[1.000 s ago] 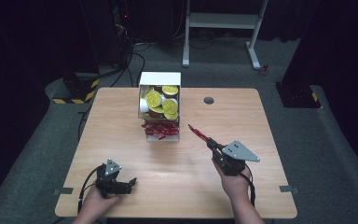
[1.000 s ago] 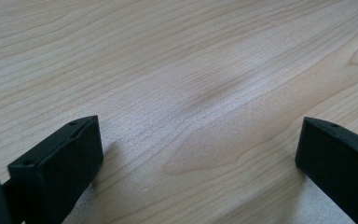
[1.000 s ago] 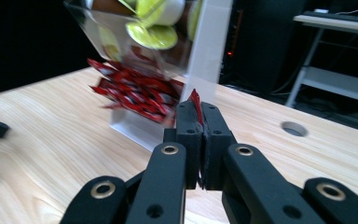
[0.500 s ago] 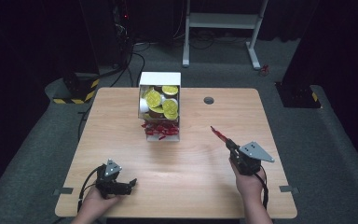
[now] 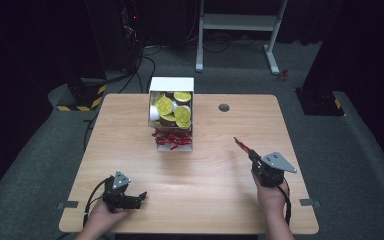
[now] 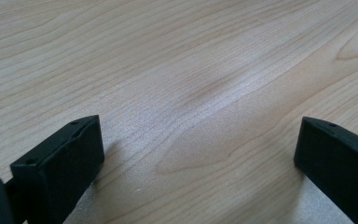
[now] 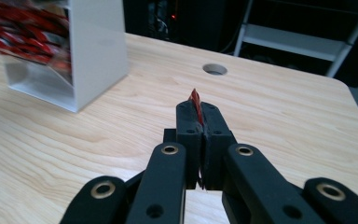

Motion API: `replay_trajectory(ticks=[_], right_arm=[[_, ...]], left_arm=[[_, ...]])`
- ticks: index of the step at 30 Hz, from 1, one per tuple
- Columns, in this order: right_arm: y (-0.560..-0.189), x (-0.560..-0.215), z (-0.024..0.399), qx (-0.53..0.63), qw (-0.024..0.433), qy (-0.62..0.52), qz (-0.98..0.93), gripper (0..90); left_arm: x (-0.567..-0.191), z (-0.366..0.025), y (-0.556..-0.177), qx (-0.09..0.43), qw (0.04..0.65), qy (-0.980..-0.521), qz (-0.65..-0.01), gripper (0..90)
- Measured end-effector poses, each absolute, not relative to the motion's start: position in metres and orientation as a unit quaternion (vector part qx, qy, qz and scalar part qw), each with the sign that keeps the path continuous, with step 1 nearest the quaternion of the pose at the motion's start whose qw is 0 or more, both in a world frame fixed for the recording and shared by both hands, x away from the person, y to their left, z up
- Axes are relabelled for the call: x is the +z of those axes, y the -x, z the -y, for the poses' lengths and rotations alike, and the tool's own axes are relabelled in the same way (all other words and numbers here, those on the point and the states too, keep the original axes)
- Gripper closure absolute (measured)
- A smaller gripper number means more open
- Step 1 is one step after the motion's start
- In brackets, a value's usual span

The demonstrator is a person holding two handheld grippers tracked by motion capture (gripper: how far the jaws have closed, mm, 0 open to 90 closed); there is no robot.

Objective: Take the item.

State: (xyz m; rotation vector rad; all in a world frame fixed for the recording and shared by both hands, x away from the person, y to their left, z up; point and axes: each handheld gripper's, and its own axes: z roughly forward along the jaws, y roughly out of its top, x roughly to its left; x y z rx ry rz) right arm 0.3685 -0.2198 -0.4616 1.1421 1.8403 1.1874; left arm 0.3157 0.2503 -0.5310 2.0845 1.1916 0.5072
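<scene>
Jaws of the right gripper are pressed together on a thin red foil sachet; in the right gripper view we see its red edge standing up between the two black pads. The sachet's long axis runs on from the jaws, up and away from the person toward the white open-fronted cardboard dispenser box; it sits above the right half of the pale wooden table, well apart from the box. More red sachets lie in the box's lower shelf, with yellow-lidded round pods stacked above them.

We judge that wherever the held sachet goes next, the right hand carries it; the box lies to its left and farther from the person. The left gripper rests low at the near left corner, its jaws spread wide over bare wood and holding nothing.
</scene>
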Motion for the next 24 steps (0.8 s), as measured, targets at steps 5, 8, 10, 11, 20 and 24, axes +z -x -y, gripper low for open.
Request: replay_trajectory(ticks=[5,8,10,11,20,24], right_arm=[[-0.371,-0.466,0.229,0.442,0.333,-0.449,-0.701,88.2],[-0.372,-0.469,0.234,0.435,0.337,-0.456,-0.699,88.2],[-0.372,-0.471,0.236,0.433,0.337,-0.462,-0.697,88.2],[-0.372,-0.471,0.237,0.430,0.338,-0.463,-0.697,88.2],[-0.373,-0.480,0.242,0.413,0.337,-0.477,-0.699,88.0],[-0.375,-0.484,0.244,0.406,0.336,-0.485,-0.698,87.4]], left_arm=[[-0.531,-0.251,-0.316,0.195,0.335,-0.802,-0.454,1.8],[-0.531,-0.251,-0.316,0.195,0.336,-0.803,-0.453,1.8],[-0.531,-0.250,-0.317,0.194,0.336,-0.803,-0.452,1.8],[-0.531,-0.251,-0.317,0.194,0.336,-0.804,-0.451,1.8],[-0.531,-0.250,-0.317,0.189,0.339,-0.806,-0.447,1.8],[-0.531,-0.250,-0.317,0.189,0.339,-0.806,-0.447,1.8]])
